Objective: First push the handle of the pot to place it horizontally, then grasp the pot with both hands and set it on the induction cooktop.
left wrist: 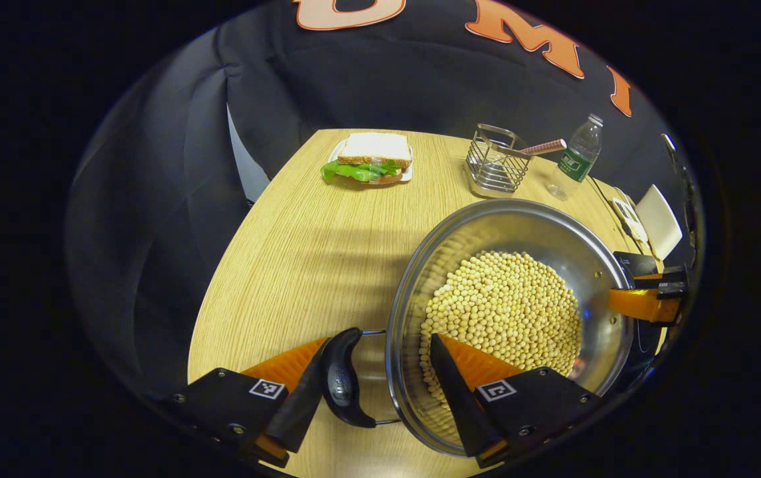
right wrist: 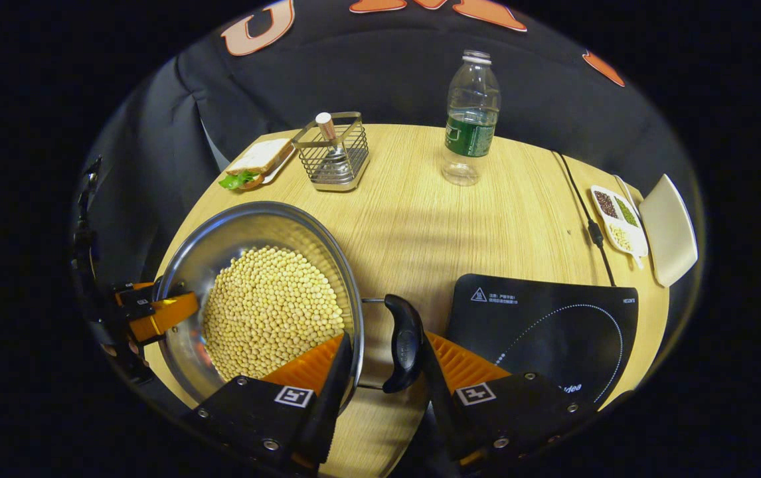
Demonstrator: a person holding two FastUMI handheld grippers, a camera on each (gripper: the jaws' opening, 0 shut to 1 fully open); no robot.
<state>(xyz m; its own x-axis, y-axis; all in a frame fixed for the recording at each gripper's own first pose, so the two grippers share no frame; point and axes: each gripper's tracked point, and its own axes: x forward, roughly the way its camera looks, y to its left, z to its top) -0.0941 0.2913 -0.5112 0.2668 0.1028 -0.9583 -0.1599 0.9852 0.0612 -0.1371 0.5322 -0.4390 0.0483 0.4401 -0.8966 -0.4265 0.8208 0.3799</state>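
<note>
On the table, the pot of beans sits left of the cooktop; each gripper's spread fingers straddle rim and side handle, left gripper opposite right gripper.

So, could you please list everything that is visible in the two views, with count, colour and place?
pot: one, silver steel, on the table's near left in the right gripper view
pot handles: two, black, one on each side of the pot
beans: many, pale yellow, inside the pot
induction cooktop: one, black, right of the pot
table: one, light wood
sandwich: one, white bread with green lettuce, far edge of the table
wire basket: one, silver, beside the sandwich
bottle: one, clear with green label, far side
dish: one, white, holding mixed grains, right edge
cable: one, black, running to the cooktop
left gripper: fingers astride the pot's rim and handle
right gripper: fingers astride the opposite rim and handle
</note>
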